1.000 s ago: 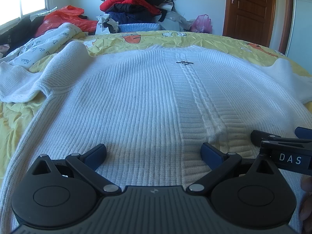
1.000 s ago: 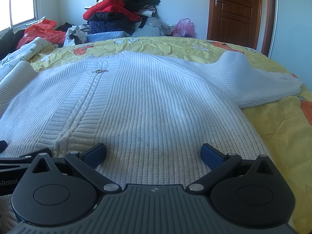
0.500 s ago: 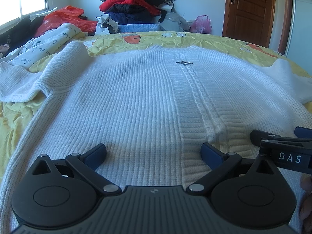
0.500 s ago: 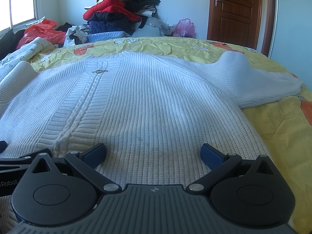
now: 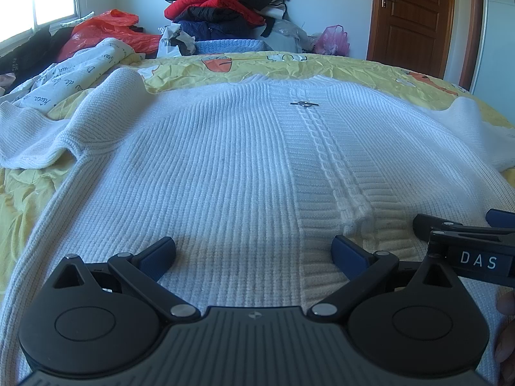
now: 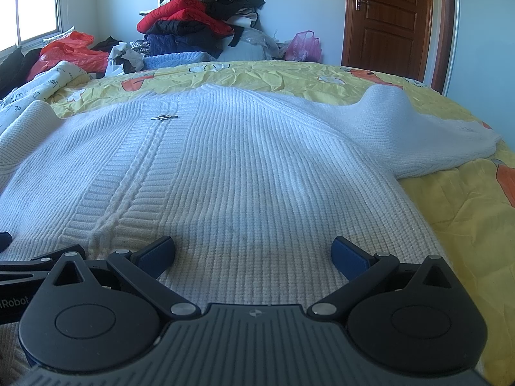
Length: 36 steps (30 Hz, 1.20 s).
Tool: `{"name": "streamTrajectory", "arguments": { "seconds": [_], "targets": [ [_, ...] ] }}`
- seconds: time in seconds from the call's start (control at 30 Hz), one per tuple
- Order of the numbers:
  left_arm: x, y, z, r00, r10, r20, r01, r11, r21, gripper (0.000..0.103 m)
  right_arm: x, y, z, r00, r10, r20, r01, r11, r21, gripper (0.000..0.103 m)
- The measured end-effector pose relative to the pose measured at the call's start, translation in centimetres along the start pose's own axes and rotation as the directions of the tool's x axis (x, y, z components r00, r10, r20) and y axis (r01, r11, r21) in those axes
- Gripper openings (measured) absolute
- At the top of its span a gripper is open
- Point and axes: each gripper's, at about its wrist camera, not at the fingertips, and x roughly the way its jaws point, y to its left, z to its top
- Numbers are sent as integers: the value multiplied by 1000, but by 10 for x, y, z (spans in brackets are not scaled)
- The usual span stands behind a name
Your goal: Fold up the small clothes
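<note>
A white ribbed knit cardigan (image 5: 206, 173) lies spread flat on the bed's yellow printed sheet (image 5: 289, 64), a small metal clasp (image 5: 304, 104) on its cable-knit front band. The left tool (image 5: 254, 251) sits over its hem, jaws wide apart, beside the right tool (image 5: 463, 234) at the right edge.

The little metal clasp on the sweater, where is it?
The metal clasp sits at the top of the cable-knit strip on the white sweater, near the collar, far from both open grippers.
</note>
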Motion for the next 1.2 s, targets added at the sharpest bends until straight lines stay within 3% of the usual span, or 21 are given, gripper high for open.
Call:
{"name": "streamTrajectory", "arguments": {
  "seconds": [0.43,0.53,0.57,0.73,0.83,0.97,1.1,1.2],
  "targets": [
    [0,0,0,1000,0,1,0,1000,-1,103,-2,-3,4,999,35,2,-35,999,-20,103],
    [-1,0,-1,1000,1,4,-1,1000,-2,103,-9,-24,14,989,126,76,-125,992,-24,103],
    [-1,0,-1,1000,1,6,-1,1000,-3,103,-10,-35,21,986,122,112,-120,993,-17,103],
    [-2,-2,-2,1000,6,10,-6,1000,3,103,-8,-114,70,968,-75,239,65,997,50,103],
    [-2,-2,-2,1000,7,10,-7,1000,3,103,13,-180,97,964,-181,194,160,980,116,103],
    [-2,-2,-2,1000,4,10,-4,1000,1,103,45,-267,116,963,-252,95,224,946,233,103],
    [-2,-2,-2,1000,5,10,-5,1000,1,103,60,-346,114,974,-210,84,143,858,492,95],
    [-2,-3,-2,1000,6,10,-6,1000,2,103,74,-385,109,981,-179,72,98,782,615,90]
  ]
}}
